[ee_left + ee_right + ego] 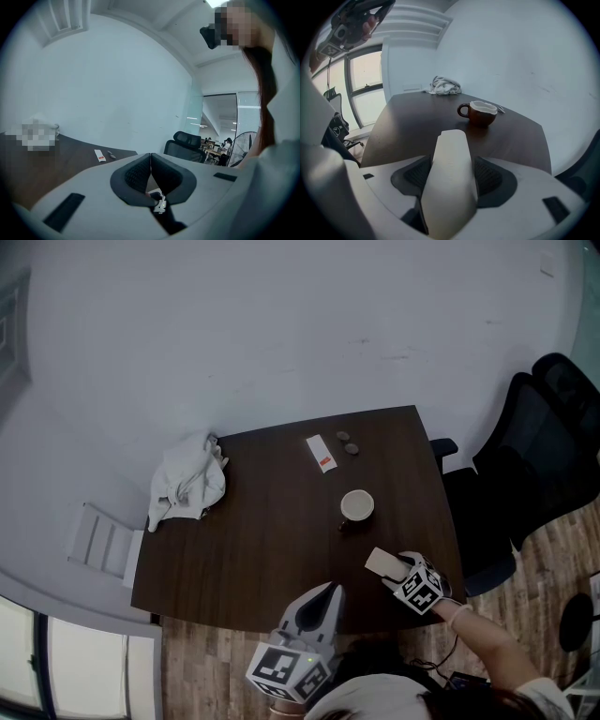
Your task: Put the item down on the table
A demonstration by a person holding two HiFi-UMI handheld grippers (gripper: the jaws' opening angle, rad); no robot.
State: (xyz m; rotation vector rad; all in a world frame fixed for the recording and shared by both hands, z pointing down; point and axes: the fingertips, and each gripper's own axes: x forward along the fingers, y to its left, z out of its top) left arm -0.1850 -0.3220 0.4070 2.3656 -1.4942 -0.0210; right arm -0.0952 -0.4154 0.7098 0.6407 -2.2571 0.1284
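The pale oblong item [450, 180] sat clamped between the jaws of the right gripper [396, 568], its rounded end sticking out past them toward the middle of the bench [253, 549]. In the head view it lay over the near right corner of the dark wooden bench, close to the near edge. Whether its underside touched the wood could not be told from any view. Both dark ribbed pads pressed on its flat sides.

Just beyond the item, further in from the right edge, stood a brown cup [356, 506] with a white inside, upright, its handle turned to the left in the right gripper view. Apart from the cup, toward the far edge, lay a white sachet [321, 453] with a red mark, and just beside it two small dark round things [347, 442] too small to name.

A crumpled white cloth [187, 482] lay at the far left corner, hanging partly over the left edge.

The left gripper [325, 594] was held at the near edge of the bench, about its middle, with its jaws shut together and nothing between them.

Off the right edge stood a black office chair [534, 456] on a wood-patterned floor [562, 549].
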